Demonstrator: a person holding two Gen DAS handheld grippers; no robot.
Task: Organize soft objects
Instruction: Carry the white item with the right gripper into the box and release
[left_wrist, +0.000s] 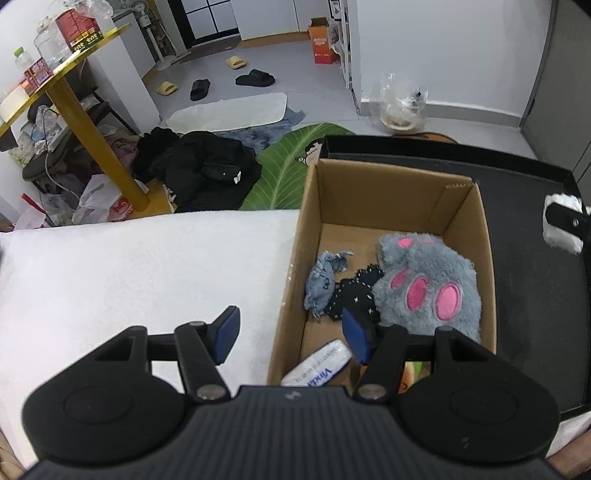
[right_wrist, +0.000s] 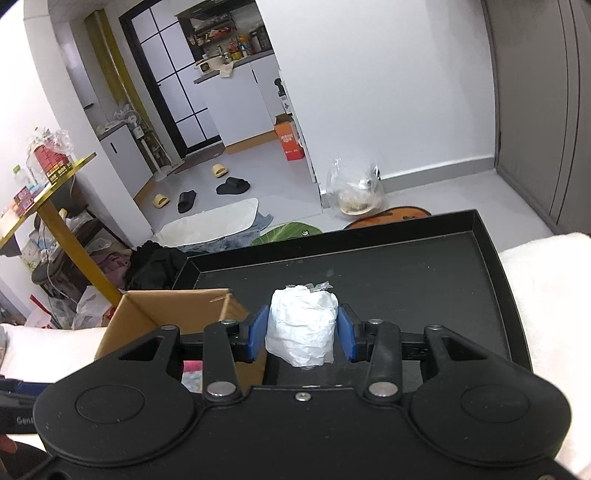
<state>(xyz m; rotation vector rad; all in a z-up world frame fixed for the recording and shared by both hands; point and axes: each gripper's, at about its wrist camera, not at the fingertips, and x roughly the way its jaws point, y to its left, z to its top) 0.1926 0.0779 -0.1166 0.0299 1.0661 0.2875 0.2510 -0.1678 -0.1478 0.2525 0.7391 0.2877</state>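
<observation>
While the right gripper (right_wrist: 301, 334) holds a white paper bundle (right_wrist: 302, 325) between its blue pads (right_wrist: 257, 332), the cardboard box (left_wrist: 391, 236) waits just to the left of it, on the black tray (right_wrist: 491, 258). The pads stand at both sides of the bundle and seem to touch it, so I judge it a light grip, about half closed. The bundle stands upright, its long axis vertical, with the crumpled top pointing up and away from the camera. The left gripper (left_wrist: 291, 338) hangs wide open above the near edge of the box and holds nothing.

Inside the box lie a grey paw plush (left_wrist: 428, 284), a small blue plush (left_wrist: 325, 280), a dark starred cloth (left_wrist: 356, 295) and a tissue pack (left_wrist: 321, 363).

The risk, I think, is slipping: the paper is soft and can crush or slide out if the grip is too loose during the carry to the box. The bundle may also hit the box wall, or the open left gripper near the box may stand in the way.
</observation>
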